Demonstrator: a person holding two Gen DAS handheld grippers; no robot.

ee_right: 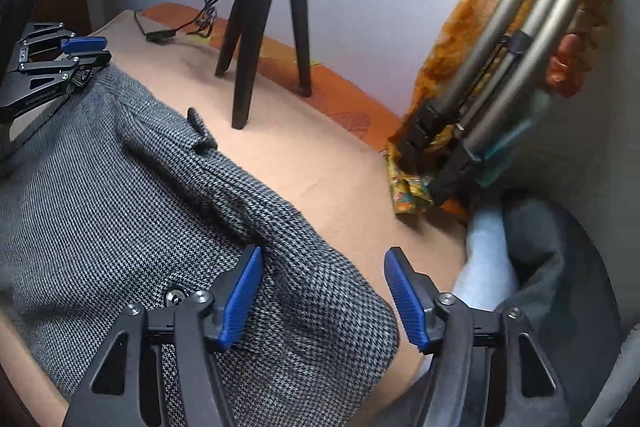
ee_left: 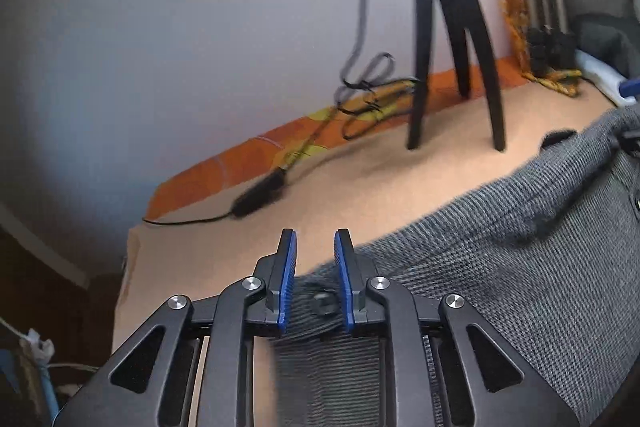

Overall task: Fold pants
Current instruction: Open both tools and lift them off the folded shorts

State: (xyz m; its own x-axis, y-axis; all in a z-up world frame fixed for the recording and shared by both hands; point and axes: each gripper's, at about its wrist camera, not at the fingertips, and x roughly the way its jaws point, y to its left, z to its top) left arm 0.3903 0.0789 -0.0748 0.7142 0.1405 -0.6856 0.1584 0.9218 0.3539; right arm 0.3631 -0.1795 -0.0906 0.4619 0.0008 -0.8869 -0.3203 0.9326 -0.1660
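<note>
Soft daylight, motion blur, dark fisheye corners

Both wrist views close, sharing tripod point(ee_left: 452, 27)

My left gripper point(ee_left: 316, 247) is matte black linkage: four flat arms with elongated triangular cutouts, each pinned by a round silver screw head. Its two fingers point(ee_left: 289, 267) are black outside with ribbed bright-blue pads on the inner faces. My right gripper point(ee_right: 323, 267) has the same build, with blue ridged pads point(ee_right: 240, 301), silver pivot screws and cutout black arms. In the right wrist view the left gripper's side shows faint pale lettering I can't read, small silver screws and one blue finger.
</note>
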